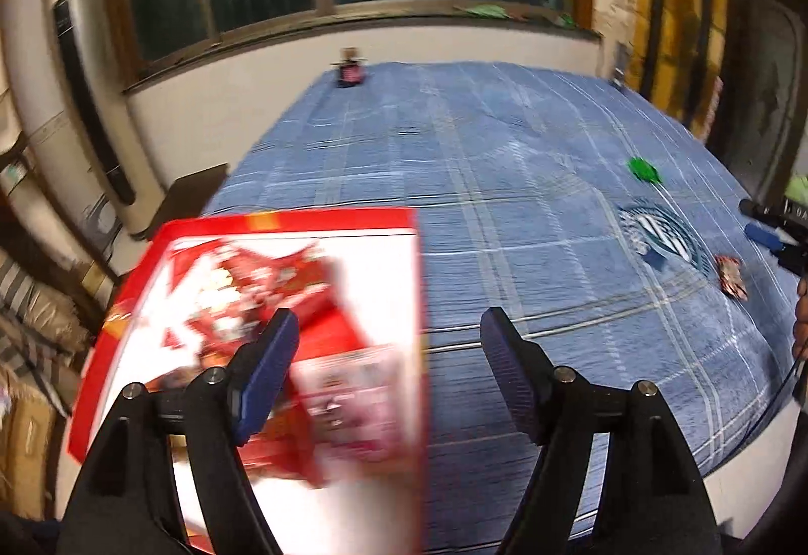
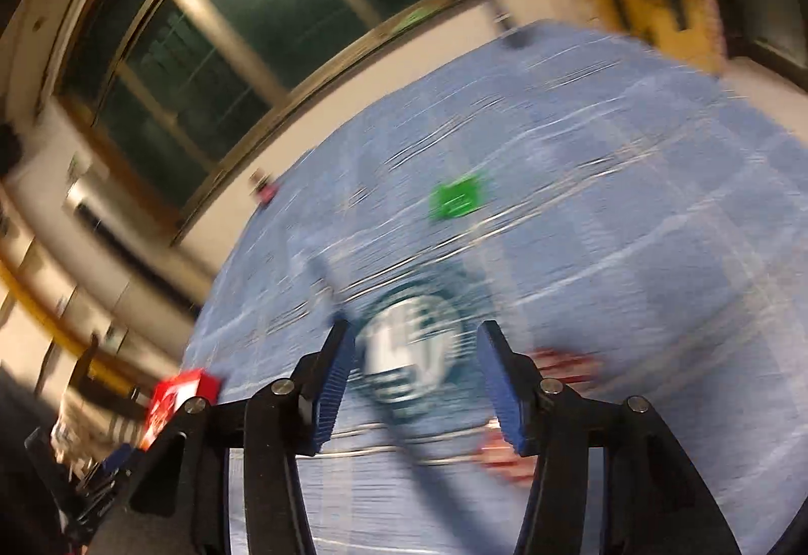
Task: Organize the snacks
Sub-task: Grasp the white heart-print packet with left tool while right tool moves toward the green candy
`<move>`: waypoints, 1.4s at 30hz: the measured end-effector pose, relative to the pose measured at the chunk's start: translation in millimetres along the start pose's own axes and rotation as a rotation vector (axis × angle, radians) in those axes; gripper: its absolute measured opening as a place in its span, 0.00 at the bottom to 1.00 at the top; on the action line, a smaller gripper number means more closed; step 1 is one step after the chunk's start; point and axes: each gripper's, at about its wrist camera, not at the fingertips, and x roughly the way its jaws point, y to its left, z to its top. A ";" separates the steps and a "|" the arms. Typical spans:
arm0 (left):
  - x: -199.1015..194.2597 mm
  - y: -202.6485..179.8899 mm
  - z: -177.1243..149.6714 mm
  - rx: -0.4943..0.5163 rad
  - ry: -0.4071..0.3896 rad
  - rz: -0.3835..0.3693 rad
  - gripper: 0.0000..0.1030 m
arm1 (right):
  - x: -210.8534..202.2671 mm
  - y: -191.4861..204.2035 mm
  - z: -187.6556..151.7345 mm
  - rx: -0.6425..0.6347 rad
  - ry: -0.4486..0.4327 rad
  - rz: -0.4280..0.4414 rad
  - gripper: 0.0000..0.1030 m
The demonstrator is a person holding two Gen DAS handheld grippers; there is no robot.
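Both sets of fingers are standing apart with nothing between them: the left gripper [image 1: 389, 373] is hanging wide over the edge of the red-and-white cardboard snack box [image 1: 283, 302], the right gripper [image 2: 411, 383] is about half open over the round teal-and-white logo [image 2: 414, 353] on the blue checked bedspread [image 1: 505, 161]. You're reaching for loose packets, I'd say. The nearest one is the small red-and-white foil snack packet [image 2: 560, 365], lying just right of the right fingers, partly hidden behind one. Slow down, the right view is smearing; shift right, centre the packet between the fingers, come down flat, and close on its middle so the foil isn't slipping. The small green snack packet [image 2: 457, 199] is lying well beyond, mid-bed. Count: one box, open with red packets inside, too blurred to number; one red packet and one green packet loose on the bed; one small dark pink-labelled item [image 1: 350, 70] at the far edge under the window, type unclear.
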 end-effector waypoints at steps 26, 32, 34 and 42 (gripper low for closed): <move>-8.0 -240.4 24.8 0.476 0.060 -0.255 0.72 | -15.9 -149.9 24.8 0.306 -0.123 0.206 0.70; -1.3 -272.0 35.5 0.499 0.063 -0.295 0.72 | -13.0 -157.2 25.8 0.333 -0.124 0.231 0.68; 4.3 -277.3 41.3 0.490 0.062 -0.310 0.72 | -12.0 -155.5 25.6 0.326 -0.119 0.229 0.68; 33.2 -289.1 40.4 0.471 0.109 -0.337 0.72 | -9.9 -154.1 25.8 0.318 -0.108 0.247 0.69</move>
